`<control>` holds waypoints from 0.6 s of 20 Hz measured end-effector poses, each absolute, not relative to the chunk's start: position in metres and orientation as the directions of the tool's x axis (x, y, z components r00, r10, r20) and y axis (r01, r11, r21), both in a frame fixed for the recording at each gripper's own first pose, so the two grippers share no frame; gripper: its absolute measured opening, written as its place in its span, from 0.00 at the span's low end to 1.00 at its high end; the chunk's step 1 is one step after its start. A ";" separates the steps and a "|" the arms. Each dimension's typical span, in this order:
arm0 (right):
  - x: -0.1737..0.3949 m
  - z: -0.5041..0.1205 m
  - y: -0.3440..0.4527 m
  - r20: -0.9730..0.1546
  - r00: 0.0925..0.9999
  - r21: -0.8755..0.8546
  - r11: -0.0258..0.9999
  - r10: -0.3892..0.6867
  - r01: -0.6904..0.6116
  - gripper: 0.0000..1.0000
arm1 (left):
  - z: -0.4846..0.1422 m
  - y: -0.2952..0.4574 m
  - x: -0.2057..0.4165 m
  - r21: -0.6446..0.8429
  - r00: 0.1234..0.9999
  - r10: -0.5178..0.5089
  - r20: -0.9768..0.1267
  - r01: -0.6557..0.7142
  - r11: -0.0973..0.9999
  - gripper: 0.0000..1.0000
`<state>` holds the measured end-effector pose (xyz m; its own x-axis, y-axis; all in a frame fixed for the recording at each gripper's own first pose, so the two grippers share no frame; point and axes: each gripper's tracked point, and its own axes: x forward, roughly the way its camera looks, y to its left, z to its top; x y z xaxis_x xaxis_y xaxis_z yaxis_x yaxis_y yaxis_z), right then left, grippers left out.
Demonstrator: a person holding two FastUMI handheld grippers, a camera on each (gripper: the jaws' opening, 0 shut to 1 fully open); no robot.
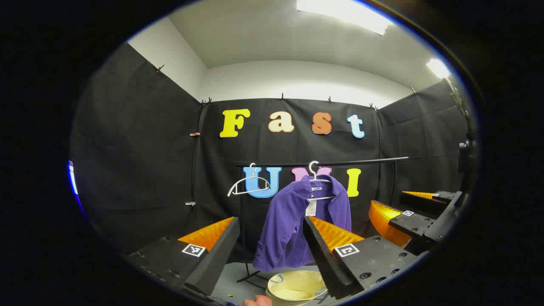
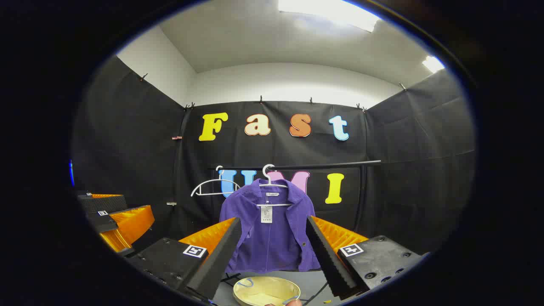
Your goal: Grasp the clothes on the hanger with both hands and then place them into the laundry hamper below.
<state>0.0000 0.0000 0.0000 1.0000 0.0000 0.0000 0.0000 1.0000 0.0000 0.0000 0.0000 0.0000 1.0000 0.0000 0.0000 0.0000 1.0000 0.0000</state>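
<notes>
Item 1: purple corduroy jacket (image 2: 268, 229) w/ white tag, on white plastic hanger (image 2: 272, 183), hung from thin black rail (image 2: 323, 165); in right gripper view at 12 o'clock of the fingers, front open, untouched.
Item 2: second white hanger (image 2: 212, 187), bare, at 9 o'clock of jacket on same rail.
Item 3: pale yellow round laundry hamper (image 2: 265, 291) w/ blue handles, on grey floor (image 2: 306, 278), at 6 o'clock under jacket.
Item 4: right gripper (image 2: 272, 250); fingers spread wide, holding nothing, short of the cloth.
Item 5: left gripper (image 1: 272, 250); fingers wide, empty; jacket at 12–1 o'clock in left gripper view; right gripper seen at 3 o'clock there.
Step in hand (judged): approach, task not begun. Advice: bring each gripper to one shoulder of jacket, close on doubled cloth not hanger, lift up & off hanger ends evenly, then lower straight to hamper; risk: hanger coming off rail w/ jacket.
</notes>
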 end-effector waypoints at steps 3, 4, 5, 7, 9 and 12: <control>0.001 -0.001 -0.001 -0.009 1.000 0.000 1.000 -0.006 0.006 0.97 | 0.002 0.000 0.000 -0.002 1.000 -0.004 0.001 0.004 1.000 0.94; 0.001 -0.002 -0.001 -0.013 1.000 -0.001 1.000 -0.006 0.006 0.98 | 0.002 0.000 0.000 -0.001 1.000 -0.007 0.002 0.007 1.000 0.94; 0.001 -0.001 -0.001 -0.012 1.000 -0.001 1.000 -0.009 0.009 0.98 | 0.003 0.000 0.001 0.000 1.000 -0.011 0.006 0.011 1.000 0.94; -0.001 0.003 -0.004 -0.003 1.000 0.007 1.000 -0.025 0.025 0.97 | 0.005 0.001 0.004 -0.009 1.000 -0.019 0.011 0.019 1.000 0.94; 0.000 0.001 -0.004 -0.008 0.999 0.024 0.999 -0.038 0.038 0.97 | 0.009 0.001 0.007 -0.015 0.999 -0.028 0.021 0.029 0.999 0.94; 0.007 0.002 -0.009 -0.008 0.998 0.040 0.997 -0.064 0.064 0.97 | 0.010 0.003 0.016 -0.002 0.999 -0.034 0.028 0.034 0.999 0.94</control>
